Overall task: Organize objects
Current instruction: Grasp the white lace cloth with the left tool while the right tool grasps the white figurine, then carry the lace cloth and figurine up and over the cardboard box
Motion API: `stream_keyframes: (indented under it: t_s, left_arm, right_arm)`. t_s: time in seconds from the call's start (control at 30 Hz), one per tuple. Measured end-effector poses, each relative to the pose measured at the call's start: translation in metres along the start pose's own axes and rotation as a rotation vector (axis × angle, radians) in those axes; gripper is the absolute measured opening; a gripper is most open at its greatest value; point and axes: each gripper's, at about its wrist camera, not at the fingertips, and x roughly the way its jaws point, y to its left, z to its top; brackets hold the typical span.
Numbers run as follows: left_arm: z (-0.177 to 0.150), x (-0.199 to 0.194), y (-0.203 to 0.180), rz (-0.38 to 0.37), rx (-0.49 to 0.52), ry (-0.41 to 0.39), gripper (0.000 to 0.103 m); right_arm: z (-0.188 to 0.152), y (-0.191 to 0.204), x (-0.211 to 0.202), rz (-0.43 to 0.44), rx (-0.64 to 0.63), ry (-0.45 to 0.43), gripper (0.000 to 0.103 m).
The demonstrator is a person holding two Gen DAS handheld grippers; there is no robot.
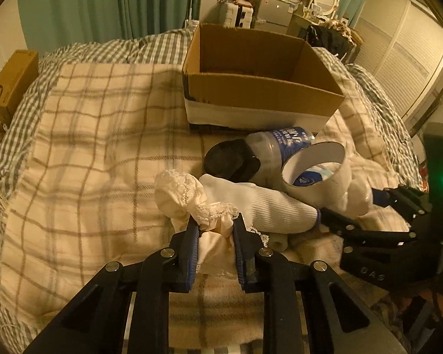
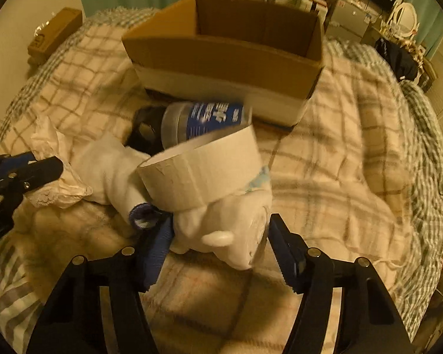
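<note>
An open cardboard box [image 1: 260,88] stands on the bed; it also shows in the right wrist view [image 2: 221,56]. In front of it lie a clear jar with a blue label and black lid [image 1: 268,153], a white tape roll [image 1: 316,162], a white sock [image 1: 268,206] and a cream lace-trimmed cloth [image 1: 186,197]. My left gripper [image 1: 215,230] is shut on the lace cloth. My right gripper [image 2: 221,242] is open, its jaws on either side of a white wrapped bundle [image 2: 221,227] under the tape roll [image 2: 200,168]. The jar [image 2: 203,118] lies behind.
A checked cream blanket [image 1: 88,147] covers the bed over a grey gingham duvet. A brown carton [image 1: 9,88] sits at the far left edge. Green curtains, a dresser with clutter and a mirror stand behind the bed. A louvred wardrobe is at the right.
</note>
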Motion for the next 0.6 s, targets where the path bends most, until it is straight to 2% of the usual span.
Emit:
stream_keyframes:
  t_s: [0.37, 0.6]
  left_arm:
    - [0.001, -0.048, -0.007, 0.001, 0.016, -0.101, 0.021]
    - [0.018, -0.074, -0.020, -0.004, 0.052, -0.171, 0.021]
  right_arm:
    - [-0.006, -0.006, -0.067, -0.020, 0.026, -0.120, 0.064]
    - [0.004, -0.008, -0.114, -0.028, 0.029, -0.230, 0.064]
